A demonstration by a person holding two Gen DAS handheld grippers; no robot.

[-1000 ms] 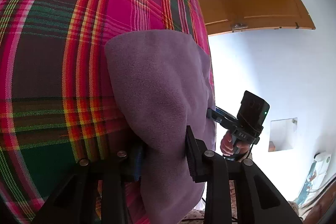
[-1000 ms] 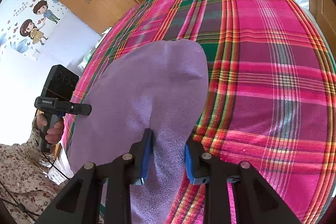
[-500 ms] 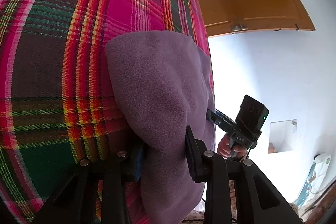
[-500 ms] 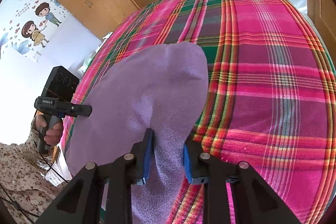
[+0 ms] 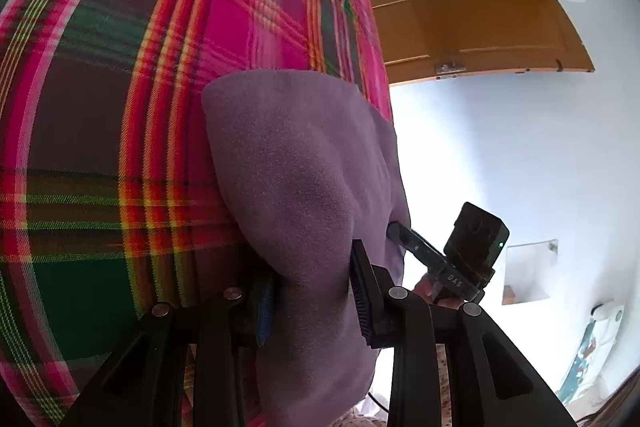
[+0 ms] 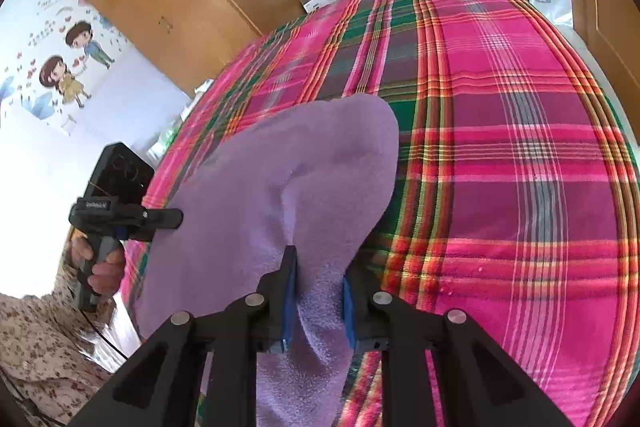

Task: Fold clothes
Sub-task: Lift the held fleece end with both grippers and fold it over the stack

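Purple fleece garment (image 6: 288, 187): far part lies on the plaid bed cover (image 6: 500, 155), near edge lifted. Left gripper (image 5: 312, 291) and right gripper (image 6: 318, 303) each clamp that edge. Judgement: both corners should travel level and taut, so the fold lands square.
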